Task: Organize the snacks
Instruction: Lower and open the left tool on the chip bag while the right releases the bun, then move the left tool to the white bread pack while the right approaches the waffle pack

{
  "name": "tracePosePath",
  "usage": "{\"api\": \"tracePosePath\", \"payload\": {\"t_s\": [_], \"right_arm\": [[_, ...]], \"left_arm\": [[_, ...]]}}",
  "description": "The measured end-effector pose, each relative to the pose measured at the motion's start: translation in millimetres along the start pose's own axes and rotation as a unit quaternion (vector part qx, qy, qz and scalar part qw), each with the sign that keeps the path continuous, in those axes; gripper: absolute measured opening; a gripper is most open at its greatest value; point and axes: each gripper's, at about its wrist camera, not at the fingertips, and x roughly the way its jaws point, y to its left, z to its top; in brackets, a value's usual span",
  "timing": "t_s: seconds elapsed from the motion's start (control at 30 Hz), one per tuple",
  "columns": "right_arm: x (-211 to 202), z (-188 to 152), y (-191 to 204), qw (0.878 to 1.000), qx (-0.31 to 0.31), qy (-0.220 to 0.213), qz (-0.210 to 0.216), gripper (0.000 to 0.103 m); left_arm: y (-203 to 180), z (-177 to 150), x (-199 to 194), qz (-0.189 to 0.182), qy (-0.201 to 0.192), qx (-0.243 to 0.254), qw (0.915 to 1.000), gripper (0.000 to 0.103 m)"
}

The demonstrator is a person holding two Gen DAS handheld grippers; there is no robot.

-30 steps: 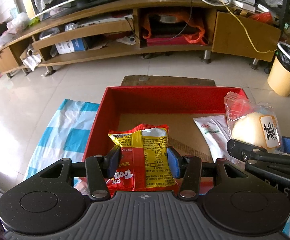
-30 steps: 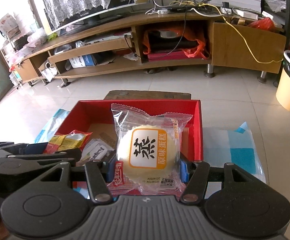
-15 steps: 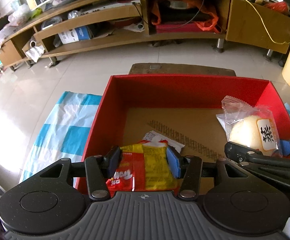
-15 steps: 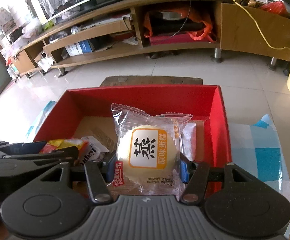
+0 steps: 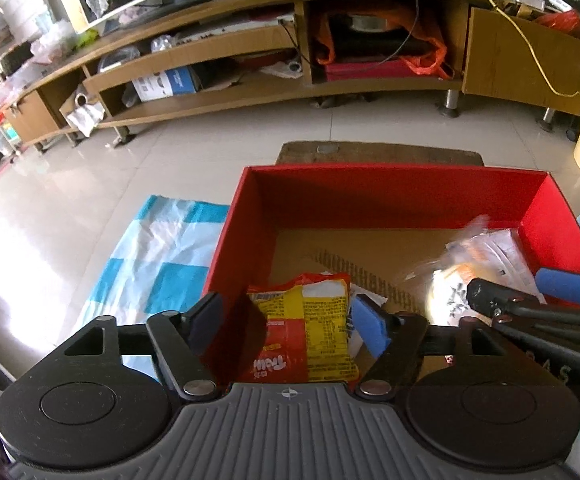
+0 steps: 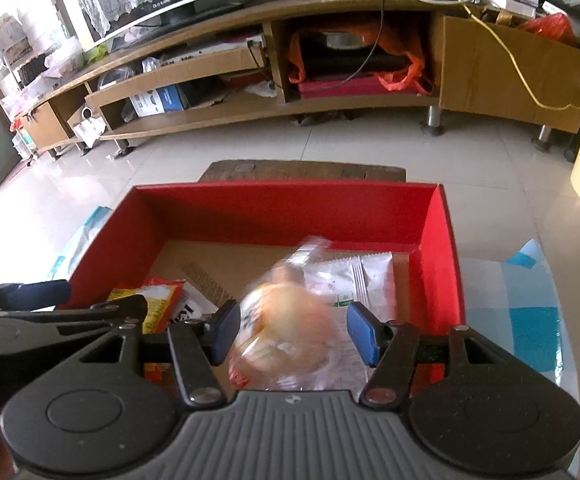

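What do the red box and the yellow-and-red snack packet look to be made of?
Red box: likely cardboard, with matte red walls and a bare brown floor bearing print. Yellow-and-red snack packet: apparently glossy printed plastic film, crinkled and catching light; foil lining cannot be ruled out.

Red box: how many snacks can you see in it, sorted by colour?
Red-yellow packet: 1
White packets: 2
Cake in clear wrapper, blurred: 1
Total: 4
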Motion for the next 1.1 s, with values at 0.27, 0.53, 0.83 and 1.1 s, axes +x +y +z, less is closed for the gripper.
{"api": "tracePosePath", "payload": {"t_s": [0.27,0.53,0.83,1.1], "right_arm": [[-19.2,-3.5,5.9,1.000,-0.010,-0.005,-0.003,0.056],[-43.8,-12.4,16.5,1.000,-0.026,-0.012,0.006,0.057],[-63.4,-33.7,31.0,0.999,-0.043,-0.008,0.021,0.057],[-67.8,-52.9,41.6,0.998,-0.059,0.005,0.027,0.057]], "left_arm": [[2.5,-7.7,-17.1,0.003,-0.010,0.005,0.9999,0.083],[12.5,-23.2,-39.9,0.001,-0.018,0.005,0.9998,0.086],[23.7,-46.0,-58.2,0.002,-0.016,0.012,0.9998,0.087],[36.9,-61.6,-61.4,-0.002,-0.004,0.009,0.9999,0.087]]}}
